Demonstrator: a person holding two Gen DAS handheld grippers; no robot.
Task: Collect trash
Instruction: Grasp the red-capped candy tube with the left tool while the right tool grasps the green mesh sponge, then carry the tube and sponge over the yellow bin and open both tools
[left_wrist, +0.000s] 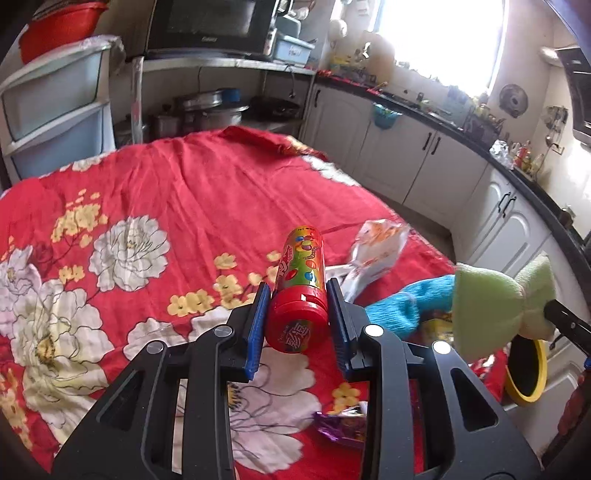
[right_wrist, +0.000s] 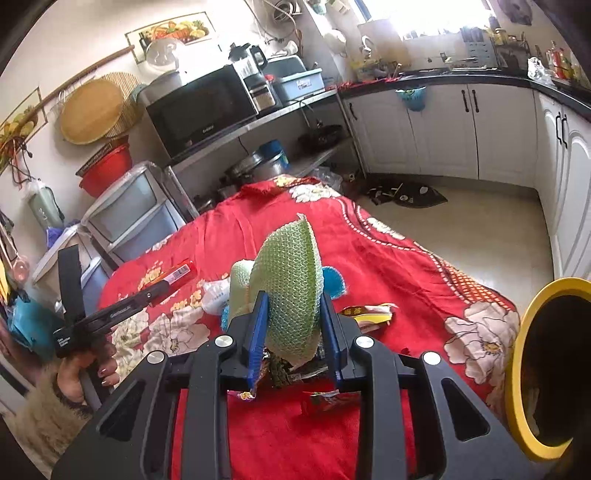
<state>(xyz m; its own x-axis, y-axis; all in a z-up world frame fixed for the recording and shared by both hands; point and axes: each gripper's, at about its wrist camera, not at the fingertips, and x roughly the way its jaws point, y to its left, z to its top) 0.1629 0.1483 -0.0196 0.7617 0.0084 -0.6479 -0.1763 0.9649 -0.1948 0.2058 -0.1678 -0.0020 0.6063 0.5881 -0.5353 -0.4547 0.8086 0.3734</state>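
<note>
A: Left wrist view first: the left gripper (left_wrist: 297, 306) has its blue fingers (left_wrist: 255, 332) clamped on a red-capped cylindrical candy tube with a colourful printed label (left_wrist: 300, 291), held clear above the red floral-clothed desk (left_wrist: 155, 206). A purple foil wrapper (left_wrist: 341, 428) lies at about five o'clock beneath it.

B: And the right gripper (right_wrist: 293, 325)?

A: Its fingers are closed on a folded green mesh scrubbing sponge (right_wrist: 290, 288), squashed at the waist. Wrappers lie below it on the desk, and a yellow-rimmed black bin (right_wrist: 521, 354) sits at three o'clock, off the desk edge.

B: So carry both there?

A: I'd judge so: swing each over the bin mouth, then part the fingers only once fully above it. Farther off, a crumpled white-and-orange packet (left_wrist: 376, 254) waits at one o'clock.
</note>
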